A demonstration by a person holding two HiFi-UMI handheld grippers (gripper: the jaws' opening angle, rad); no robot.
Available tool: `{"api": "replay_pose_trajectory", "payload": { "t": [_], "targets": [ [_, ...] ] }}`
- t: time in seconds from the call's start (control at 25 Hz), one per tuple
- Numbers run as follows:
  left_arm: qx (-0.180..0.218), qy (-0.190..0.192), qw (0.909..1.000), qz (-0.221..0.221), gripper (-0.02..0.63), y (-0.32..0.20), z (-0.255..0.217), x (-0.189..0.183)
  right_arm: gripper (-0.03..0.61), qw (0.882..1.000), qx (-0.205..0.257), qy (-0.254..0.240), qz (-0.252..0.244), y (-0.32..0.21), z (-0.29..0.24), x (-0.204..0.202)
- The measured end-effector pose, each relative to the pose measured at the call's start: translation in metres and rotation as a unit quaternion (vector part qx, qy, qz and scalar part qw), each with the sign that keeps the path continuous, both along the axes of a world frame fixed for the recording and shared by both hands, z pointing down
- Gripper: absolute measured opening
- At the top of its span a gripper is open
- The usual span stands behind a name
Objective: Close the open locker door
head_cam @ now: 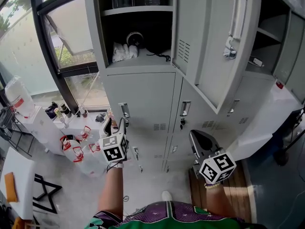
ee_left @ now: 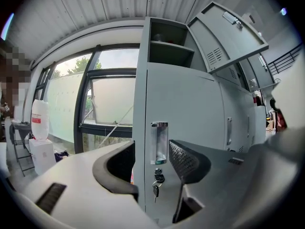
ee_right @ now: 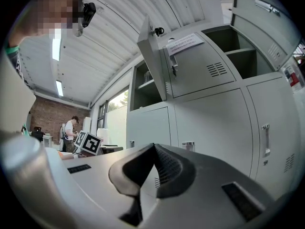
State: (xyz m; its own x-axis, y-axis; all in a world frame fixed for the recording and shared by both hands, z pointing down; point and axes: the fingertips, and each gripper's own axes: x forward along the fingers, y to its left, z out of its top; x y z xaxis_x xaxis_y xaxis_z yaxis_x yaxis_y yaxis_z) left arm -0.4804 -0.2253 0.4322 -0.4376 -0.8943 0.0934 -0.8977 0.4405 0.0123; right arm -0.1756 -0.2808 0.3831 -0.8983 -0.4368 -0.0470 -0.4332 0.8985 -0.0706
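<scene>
Approaching the lockers; the far upper locker door (head_cam: 209,42) hangs open, untouched.
Left gripper (head_cam: 115,126) half-open and empty, right gripper (head_cam: 199,140) closed and empty; next, probably reach up and push.

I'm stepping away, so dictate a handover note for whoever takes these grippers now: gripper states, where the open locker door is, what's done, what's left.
Left gripper: jaws apart, nothing between them, facing a shut lower locker's handle.
Right gripper: shut, empty.
Open door: upper row, swung wide, above the right gripper; neither gripper touches it.
Done: nothing yet.
Left: reach up and push that door shut. Another door further right looks open too.
</scene>
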Motion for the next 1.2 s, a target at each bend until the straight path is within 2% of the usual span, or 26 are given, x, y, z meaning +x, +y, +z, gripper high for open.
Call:
{"api": "replay_pose_trajectory", "payload": {
  "t": [0.44, 0.72, 0.92, 1.2],
  "targets": [
    [0.024, -0.011, 0.9988, 0.041, 0.221, 0.031, -0.011, 0.053, 0.006, 0.999, 0.000, -0.003, 0.042, 0.031, 0.004, 0.046],
    [0.048, -0.012, 0.9950, 0.086, 0.212, 0.053, -0.026, 0.094, 0.006, 0.997, -0.001, 0.008, 0.071, 0.044, 0.006, 0.072],
    [0.062, -0.016, 0.9930, 0.099, 0.186, 0.069, -0.041, 0.118, 0.006, 0.998, 0.013, 0.004, 0.065, 0.048, -0.006, 0.082],
    [0.069, -0.033, 0.9906, 0.114, 0.149, 0.087, -0.056, 0.170, 0.006, 0.999, 0.029, -0.014, 0.033, 0.045, -0.034, 0.099]
  ]
}}
